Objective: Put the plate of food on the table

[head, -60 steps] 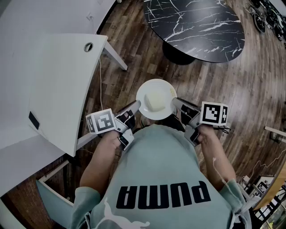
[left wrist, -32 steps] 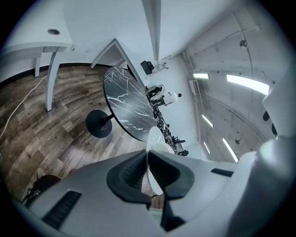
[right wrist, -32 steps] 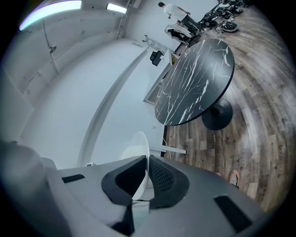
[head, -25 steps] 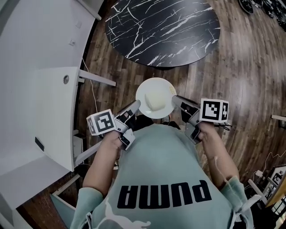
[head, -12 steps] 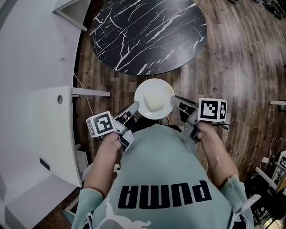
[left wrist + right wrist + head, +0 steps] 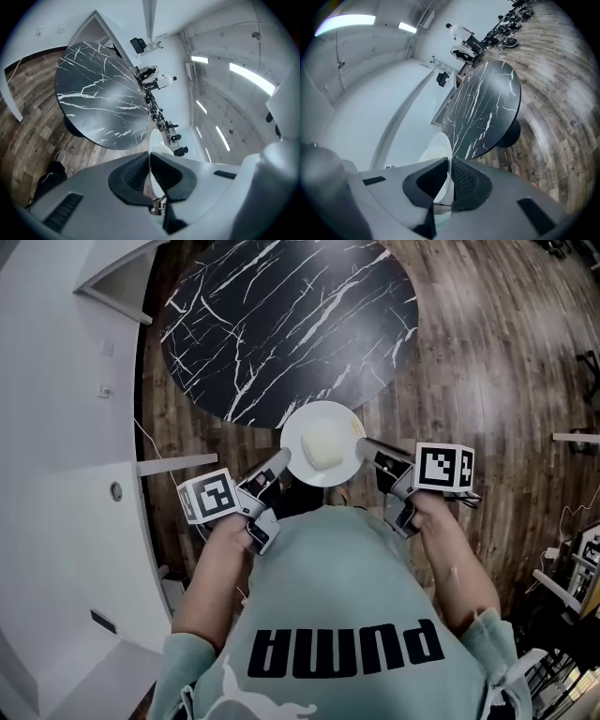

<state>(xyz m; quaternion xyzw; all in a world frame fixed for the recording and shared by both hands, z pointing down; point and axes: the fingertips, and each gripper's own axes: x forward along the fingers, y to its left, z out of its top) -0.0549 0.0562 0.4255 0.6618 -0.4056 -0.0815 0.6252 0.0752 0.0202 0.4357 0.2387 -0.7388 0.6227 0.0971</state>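
A white plate (image 6: pixel 322 443) with a pale mound of food (image 6: pixel 323 442) hangs in the air in front of the person, held level by both grippers. My left gripper (image 6: pixel 284 459) is shut on the plate's left rim (image 6: pixel 151 157). On the opposite side my right gripper (image 6: pixel 362 445) is shut on the right rim (image 6: pixel 445 166). The round black marble table (image 6: pixel 281 320) lies just beyond the plate; the plate's far edge overlaps the table's near edge in the head view. The same table (image 6: pixel 96 105) fills the left gripper view and shows as the table (image 6: pixel 483 110) in the right gripper view.
A white desk (image 6: pixel 66 484) with a cable hole runs along the left. Dark wood floor (image 6: pixel 487 381) surrounds the table. The table stands on a black pedestal (image 6: pixel 513 133). Chairs and bicycles stand far off in the room.
The person has walked toward the marble table with the plate held in both grippers. The table has come nearer and the plate now reaches its near edge. The grips look unchanged.
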